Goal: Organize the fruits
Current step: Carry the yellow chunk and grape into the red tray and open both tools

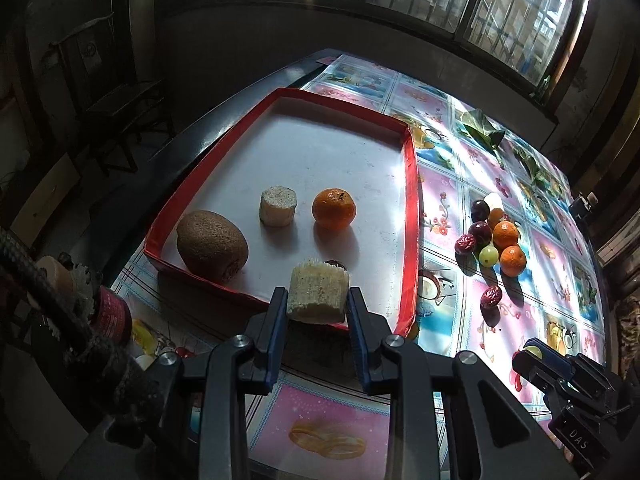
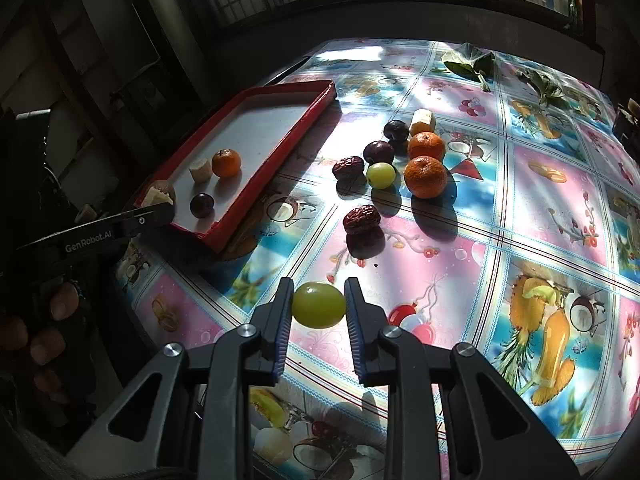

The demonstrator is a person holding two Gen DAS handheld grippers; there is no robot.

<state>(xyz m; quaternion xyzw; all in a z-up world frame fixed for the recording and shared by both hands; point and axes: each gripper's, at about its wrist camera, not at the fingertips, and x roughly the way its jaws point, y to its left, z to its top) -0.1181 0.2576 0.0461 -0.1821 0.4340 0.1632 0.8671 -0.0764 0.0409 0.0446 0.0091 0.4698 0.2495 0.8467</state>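
Both loads are mid-delivery. The left tool is clamped on a banana chunk over the red tray's near edge; the right tool grips a green grape above the counter. Next, each likely needs lowering and releasing inside the tray.

A glossy printed plastic cloth covers the tabletop, the red tray looks like matt cardboard, the kiwi rough and fuzzy, the held grape smooth.
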